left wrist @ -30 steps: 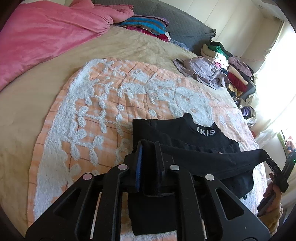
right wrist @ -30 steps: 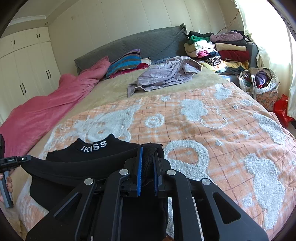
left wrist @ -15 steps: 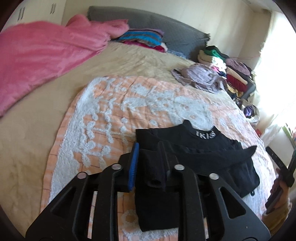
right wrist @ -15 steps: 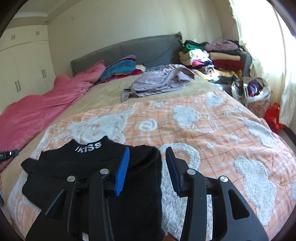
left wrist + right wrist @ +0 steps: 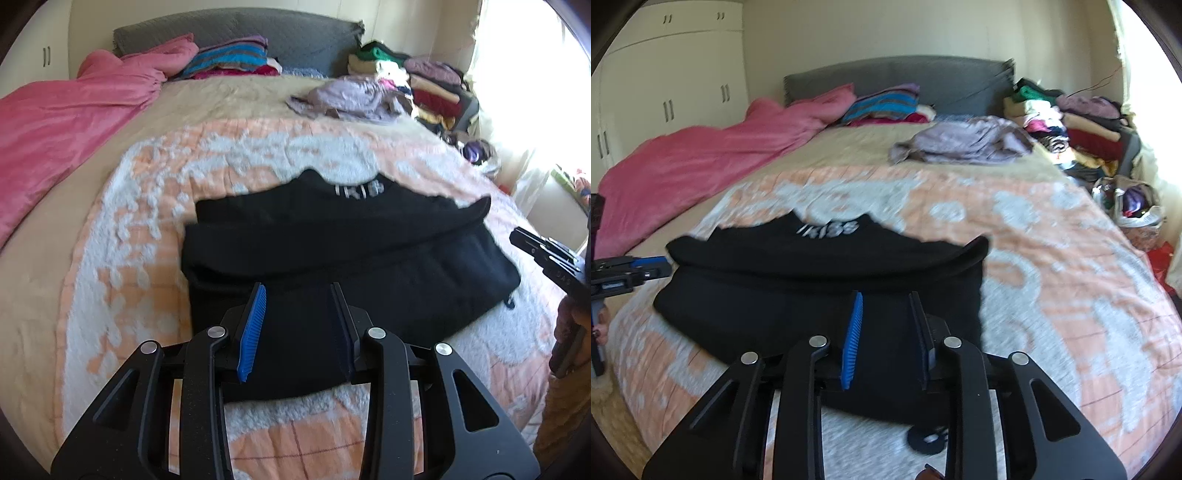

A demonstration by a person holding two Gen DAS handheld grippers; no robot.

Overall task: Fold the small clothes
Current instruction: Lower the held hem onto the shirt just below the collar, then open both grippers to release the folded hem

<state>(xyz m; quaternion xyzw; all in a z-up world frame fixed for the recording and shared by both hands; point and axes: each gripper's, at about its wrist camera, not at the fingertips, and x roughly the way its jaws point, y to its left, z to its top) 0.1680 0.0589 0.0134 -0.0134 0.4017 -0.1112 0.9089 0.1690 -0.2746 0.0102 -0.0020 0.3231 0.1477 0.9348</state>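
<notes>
Cream walls, white wardrobe [image 5: 665,92], grey headboard [image 5: 897,79] — sunlight floods the window [image 5: 535,74] on the right.

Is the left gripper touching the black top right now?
Cannot tell. In the left wrist view the open left gripper overlaps the black top; neither view shows contact or a gap.

A home bedroom: bed [image 5: 849,155], wardrobe [image 5: 665,92], piled clothes [image 5: 1078,122]

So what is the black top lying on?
The black top lies flat on an orange-and-white tufted blanket, which is spread over the beige bed cover. Whatever blanket pattern sits directly beneath the top is hidden by the fabric.
</notes>
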